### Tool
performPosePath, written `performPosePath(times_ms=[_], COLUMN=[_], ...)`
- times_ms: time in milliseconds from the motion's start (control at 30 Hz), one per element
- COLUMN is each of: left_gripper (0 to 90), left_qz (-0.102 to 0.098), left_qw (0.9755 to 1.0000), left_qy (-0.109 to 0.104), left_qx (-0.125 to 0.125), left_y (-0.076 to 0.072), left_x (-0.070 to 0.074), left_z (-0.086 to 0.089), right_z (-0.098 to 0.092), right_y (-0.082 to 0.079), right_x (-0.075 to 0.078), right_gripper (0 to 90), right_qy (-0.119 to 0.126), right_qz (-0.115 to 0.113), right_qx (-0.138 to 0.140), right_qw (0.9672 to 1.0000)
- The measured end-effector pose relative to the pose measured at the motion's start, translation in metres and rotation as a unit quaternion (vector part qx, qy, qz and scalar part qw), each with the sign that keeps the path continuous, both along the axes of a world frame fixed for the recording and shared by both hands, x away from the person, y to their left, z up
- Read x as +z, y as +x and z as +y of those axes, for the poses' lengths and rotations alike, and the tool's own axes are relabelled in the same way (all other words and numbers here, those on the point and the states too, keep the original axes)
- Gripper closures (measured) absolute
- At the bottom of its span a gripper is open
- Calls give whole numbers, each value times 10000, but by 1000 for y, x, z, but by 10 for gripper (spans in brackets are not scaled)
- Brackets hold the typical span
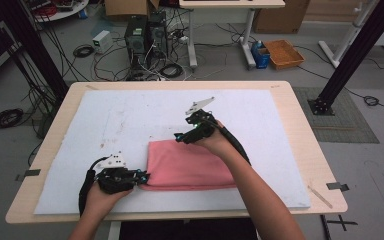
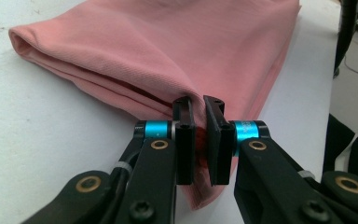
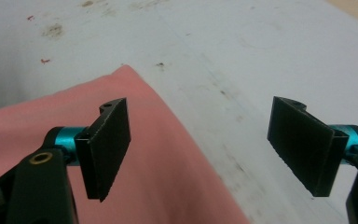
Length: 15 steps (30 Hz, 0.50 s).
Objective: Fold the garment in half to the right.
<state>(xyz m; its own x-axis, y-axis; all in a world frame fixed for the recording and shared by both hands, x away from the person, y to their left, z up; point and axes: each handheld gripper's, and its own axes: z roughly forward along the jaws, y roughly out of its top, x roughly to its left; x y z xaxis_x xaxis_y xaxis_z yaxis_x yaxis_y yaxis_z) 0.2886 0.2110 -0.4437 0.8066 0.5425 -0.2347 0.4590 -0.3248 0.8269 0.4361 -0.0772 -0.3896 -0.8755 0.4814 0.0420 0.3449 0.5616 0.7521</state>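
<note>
A folded pink cloth [image 1: 190,165] lies on the white mat [image 1: 130,120] near the table's front. My left gripper [image 1: 142,177] is shut on the cloth's near left corner, and in the left gripper view the pink cloth [image 2: 168,51] is pinched between the black pads [image 2: 185,140]. My right gripper [image 1: 180,136] hovers over the cloth's far left corner with its jaws wide open. Through the right gripper view the cloth [image 3: 168,186] lies below the open right gripper [image 3: 205,154], one pad [image 3: 109,144] over the fabric and the other over the bare mat [image 3: 242,56].
The mat covers a light wooden table [image 1: 300,130]. Behind the table the floor holds computer towers [image 1: 145,35], tangled cables and an orange tray [image 1: 284,53]. Black frame posts [image 1: 350,55] stand at both sides.
</note>
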Motion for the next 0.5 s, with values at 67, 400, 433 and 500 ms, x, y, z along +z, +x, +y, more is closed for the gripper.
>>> performPosePath(times_ms=[67, 400, 433, 500], left_gripper=[832, 773, 715, 597], left_qz=[10, 118, 191, 219], left_qw=[10000, 9996, 9990, 9974], left_qy=[-26, 179, 263, 525], left_qx=[-23, 186, 292, 447], left_y=[-1, -4, -5, -9], left_x=[0, 0, 0, 0], left_z=[1, 0, 0, 0], right_z=[14, 74, 78, 85], right_y=[3, 6, 6, 5], right_x=[-4, -26, -27, -29], right_gripper=[210, 212, 212, 213], right_qy=[-59, -390, -412, -427], right_qz=[40, 350, 327, 308], right_qx=[114, 498, 527, 577], right_qw=[9999, 9974, 9972, 9969])
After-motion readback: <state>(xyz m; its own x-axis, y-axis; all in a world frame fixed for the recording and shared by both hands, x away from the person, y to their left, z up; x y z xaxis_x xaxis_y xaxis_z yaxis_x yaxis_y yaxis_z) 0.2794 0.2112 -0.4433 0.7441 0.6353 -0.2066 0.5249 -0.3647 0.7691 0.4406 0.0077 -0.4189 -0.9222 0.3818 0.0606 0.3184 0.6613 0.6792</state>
